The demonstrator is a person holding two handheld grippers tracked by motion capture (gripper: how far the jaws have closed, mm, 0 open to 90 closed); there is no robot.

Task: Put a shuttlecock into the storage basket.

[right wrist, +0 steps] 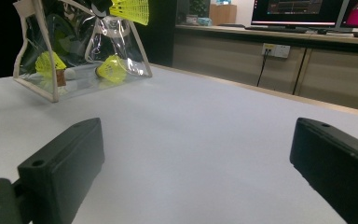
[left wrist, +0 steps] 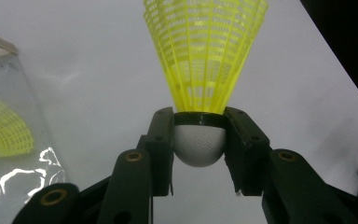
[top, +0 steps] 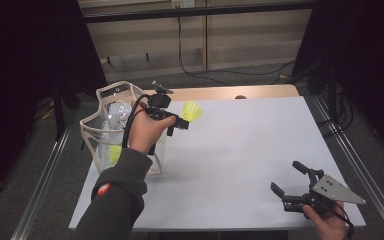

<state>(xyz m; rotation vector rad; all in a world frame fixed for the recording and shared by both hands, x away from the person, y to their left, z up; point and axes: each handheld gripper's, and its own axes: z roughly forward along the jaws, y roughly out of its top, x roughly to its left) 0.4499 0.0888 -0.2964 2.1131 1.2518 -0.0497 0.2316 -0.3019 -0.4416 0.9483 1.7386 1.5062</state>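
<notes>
Yellow shuttlecock (left wrist: 205, 51): cork base clamped between left gripper (left wrist: 199, 140) jaws, skirt pointing outward, held above table (top: 240, 150) beside clear pouch (top: 111, 131), probably for dropping in. Right gripper (top: 292, 182): jaws wide, empty, parked near table's corner

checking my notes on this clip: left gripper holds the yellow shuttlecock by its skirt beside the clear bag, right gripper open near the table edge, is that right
Not quite. The left gripper holds the yellow shuttlecock by its white cork base, not its skirt; the left gripper view shows the jaws clamped on either side of the base. The rest stands: it is beside the clear bag, and the right gripper is open near the table edge.
</notes>
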